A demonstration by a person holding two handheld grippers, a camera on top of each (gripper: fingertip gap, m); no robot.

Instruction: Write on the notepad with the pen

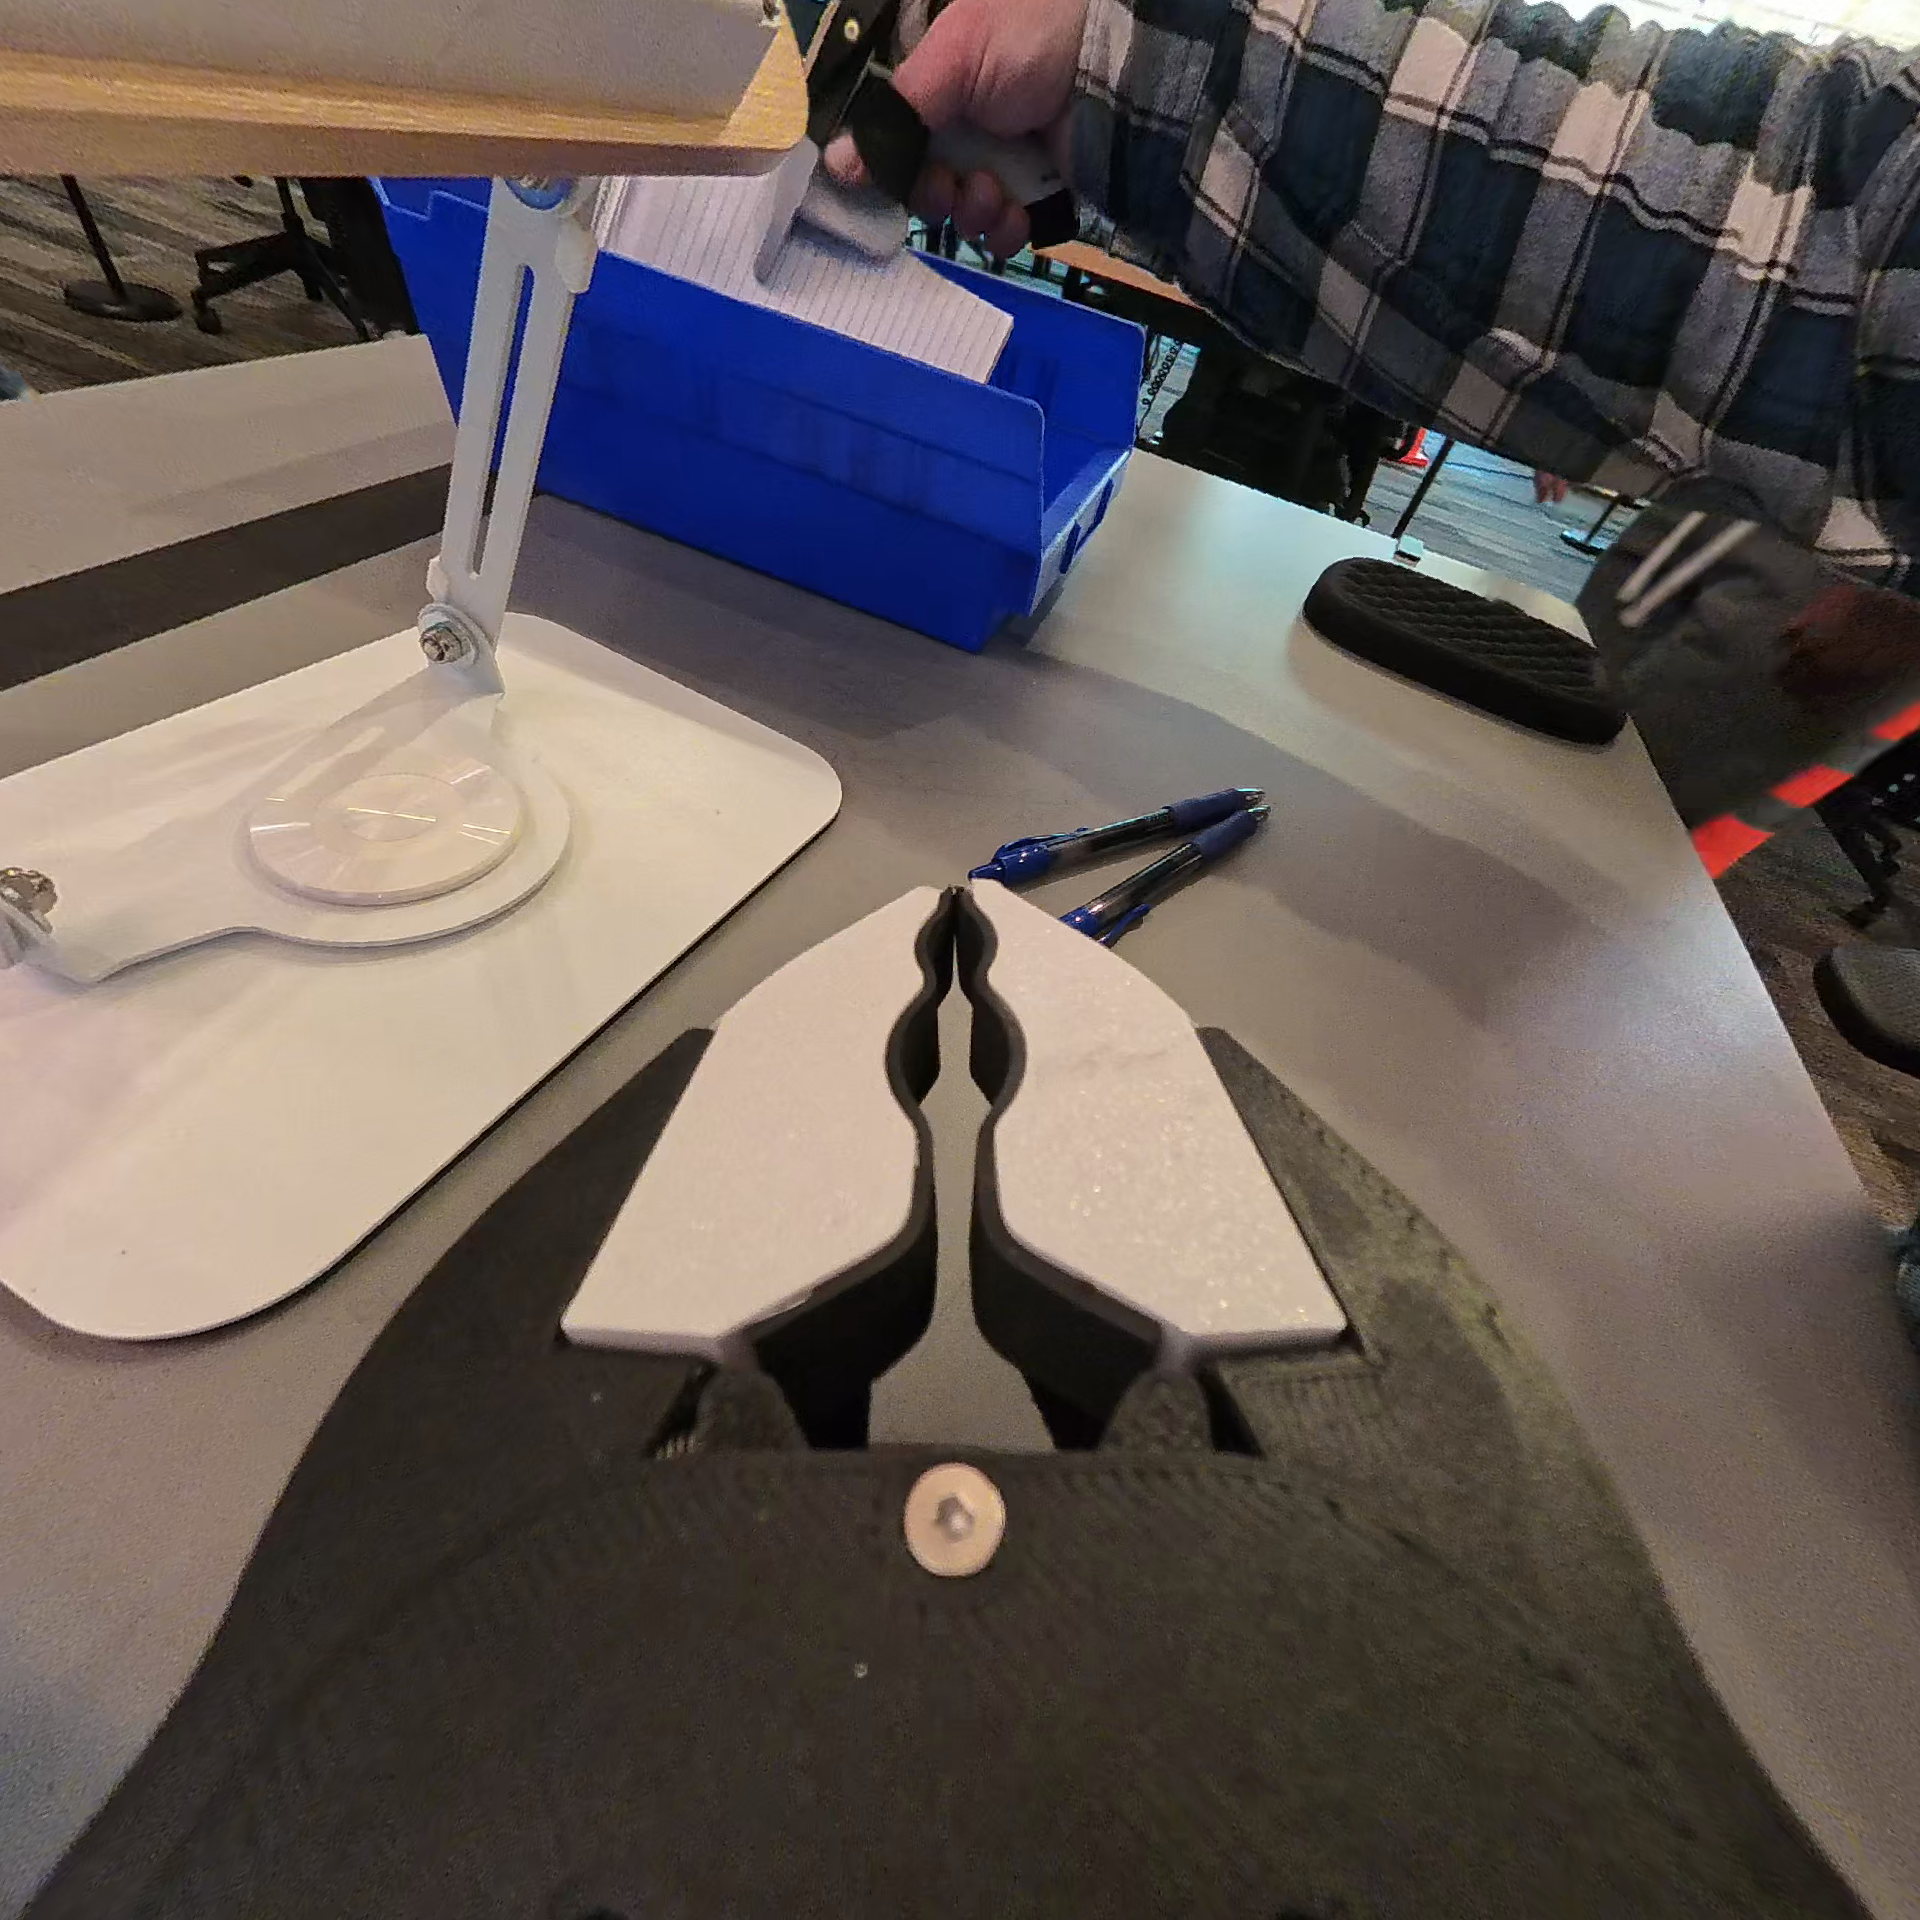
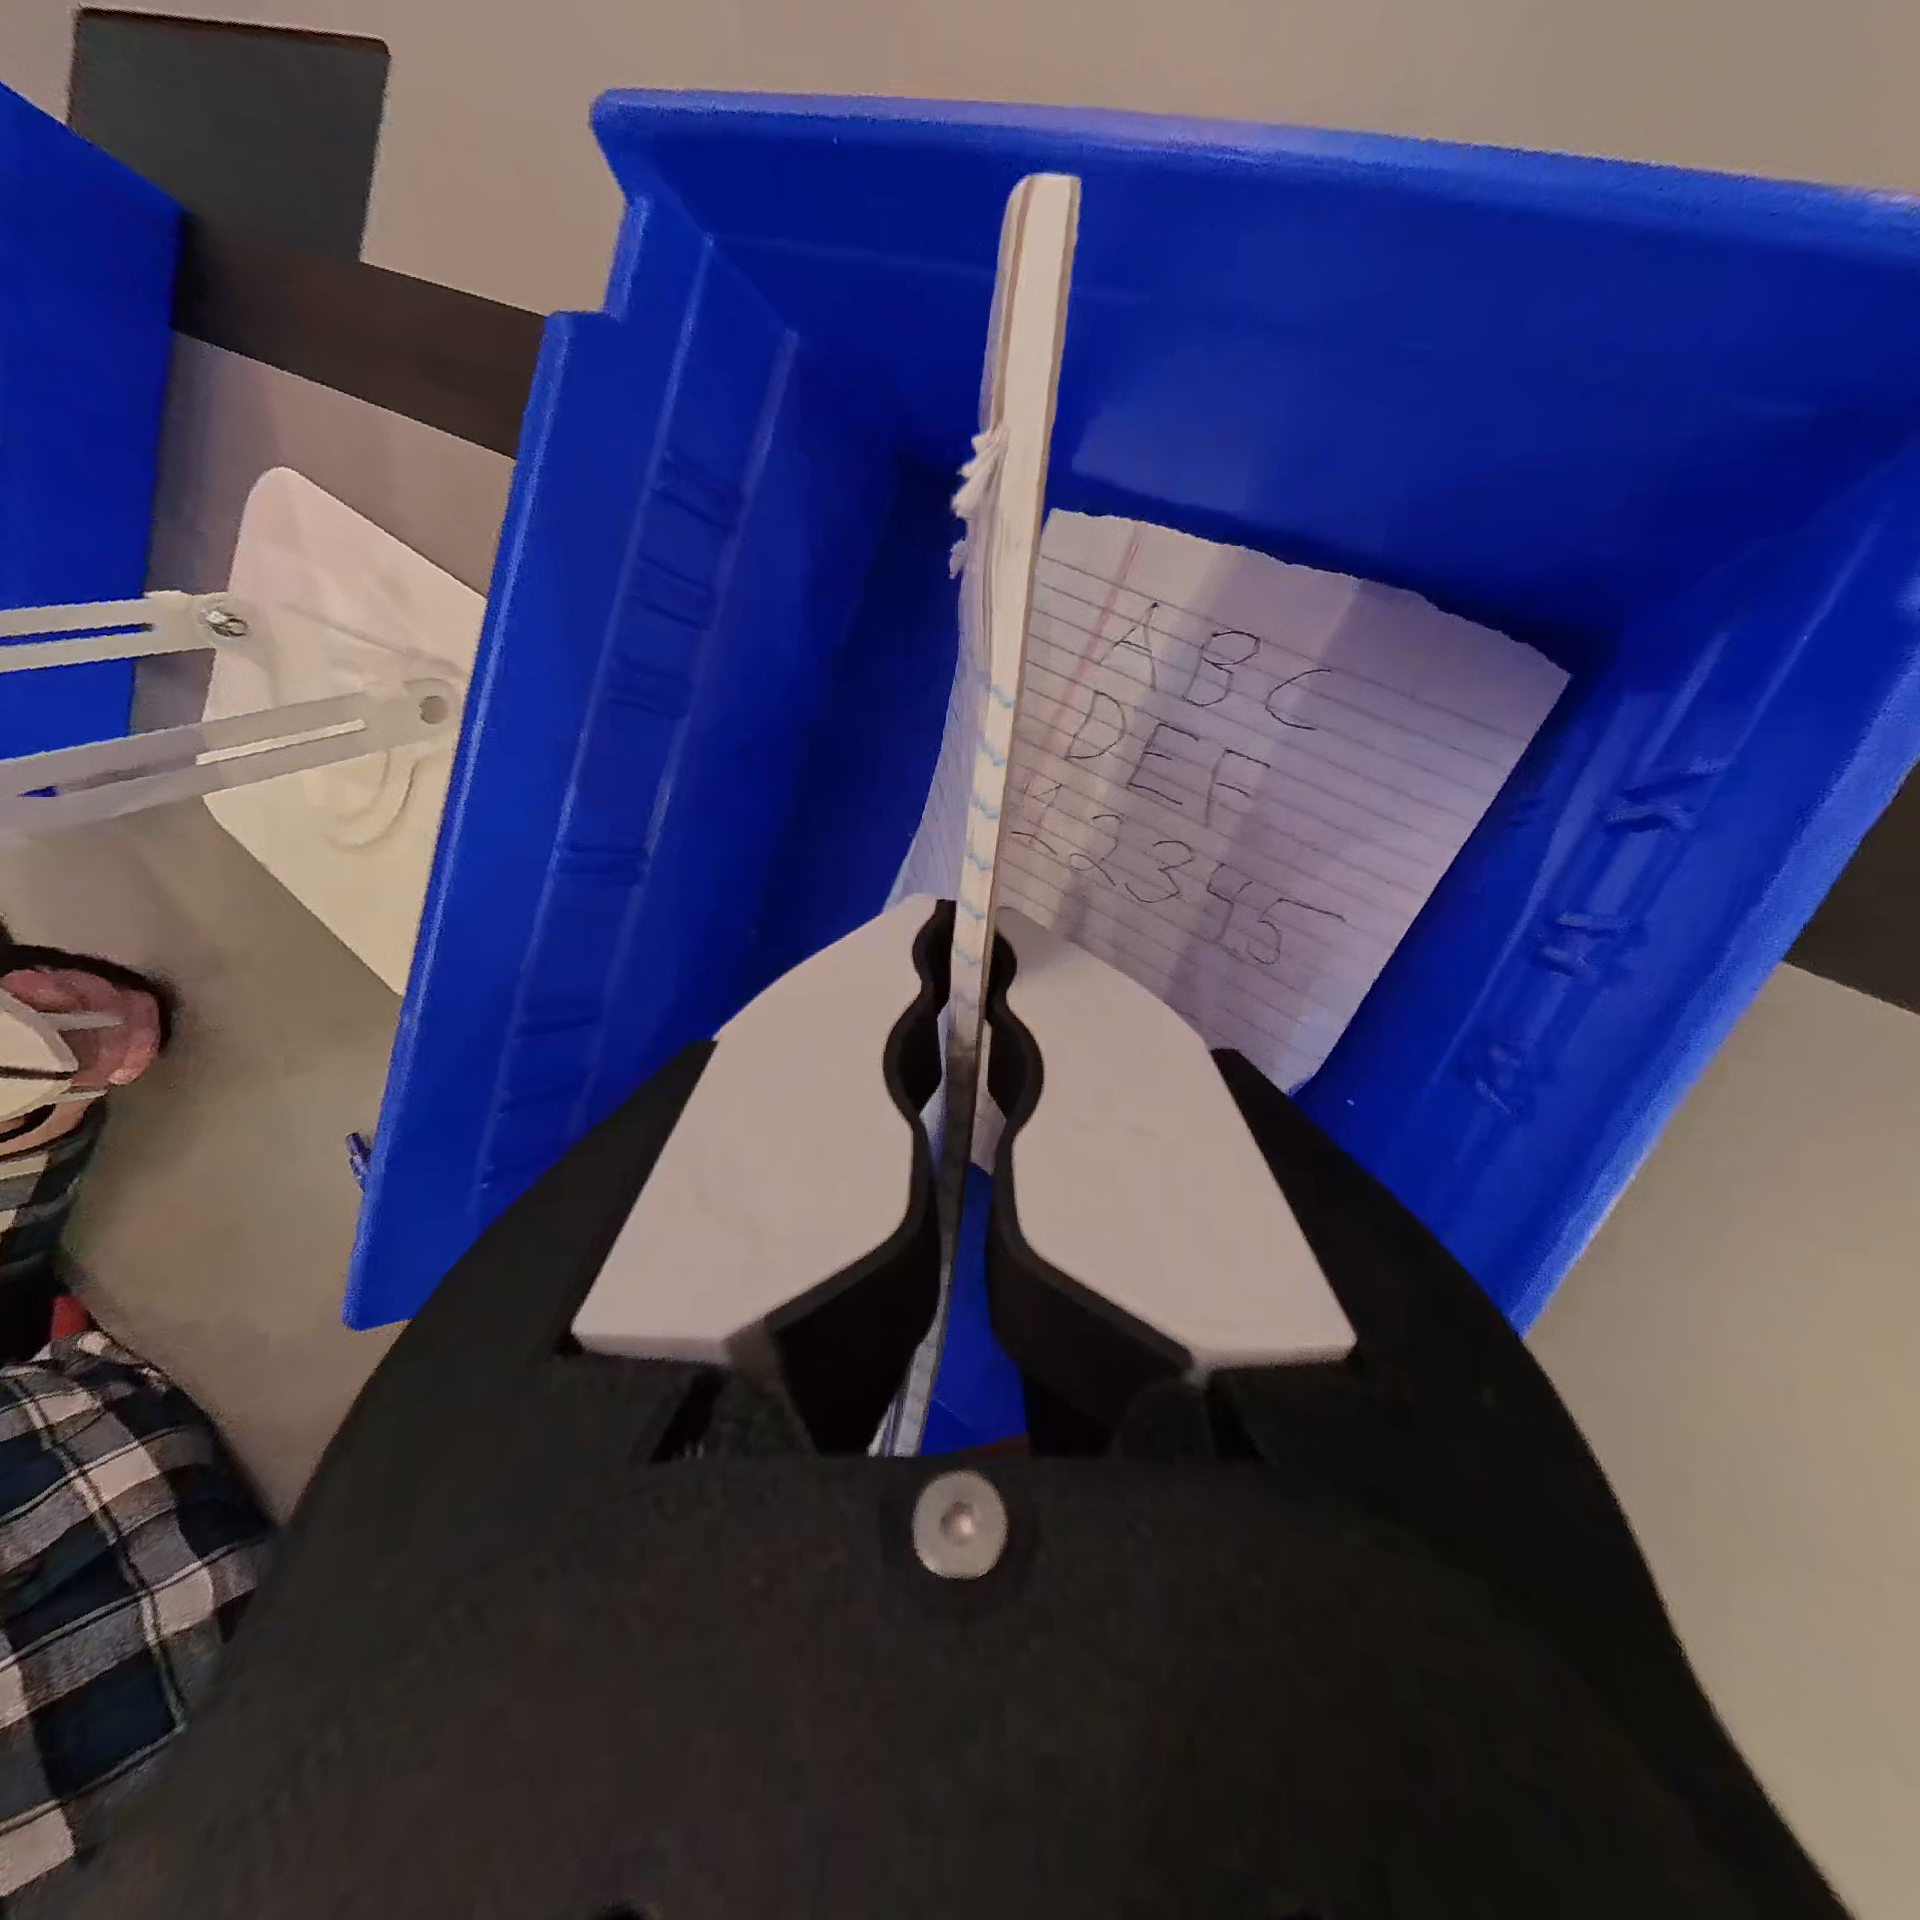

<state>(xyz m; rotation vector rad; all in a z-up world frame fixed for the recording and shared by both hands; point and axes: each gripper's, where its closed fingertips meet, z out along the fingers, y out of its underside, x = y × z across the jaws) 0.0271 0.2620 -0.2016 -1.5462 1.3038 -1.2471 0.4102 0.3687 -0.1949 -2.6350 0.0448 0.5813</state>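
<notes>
While the right gripper (image 2: 971, 935) pinches the notepad (image 2: 1023, 540) edge-on, both pads pressed to its faces, the item hangs over the blue bin (image 2: 665, 644), probably being lifted out of it or lowered in; which cannot be told.

Item 1, notepad: lined, white, thin card backing. In the right wrist view its long axis runs from 6 toward 12 o'clock, far end pointing away from the fingers toward the bin's rear wall. In the left wrist view it shows at 12 o'clock, tilted, above the bin.

Item 2, loose lined sheet (image 2: 1299, 810): torn top edge, handwriting on it, lying flat on the bin floor at 1 o'clock of the fingertips.

Item 3, left gripper (image 1: 954, 891): pads pressed together on nothing, low over the grey table (image 1: 1351, 1195), seemingly idle or staged near the pens.

Item 4, two blue pens (image 1: 1127, 831): lying on the table just beyond the left fingertips at 1 o'clock, untouched, angled into a narrow V, writing tips toward 2 o'clock, clip ends toward the gripper.

Item 5, white stand (image 1: 312, 1091): flat base at 10 o'clock, arm rising to a wooden-edged platform (image 1: 416, 135).

Item 6, black mesh pad (image 1: 1455, 644), 2 o'clock, near the table edge.

Judgement: writing not yet begun; no pen in either grasp.
</notes>
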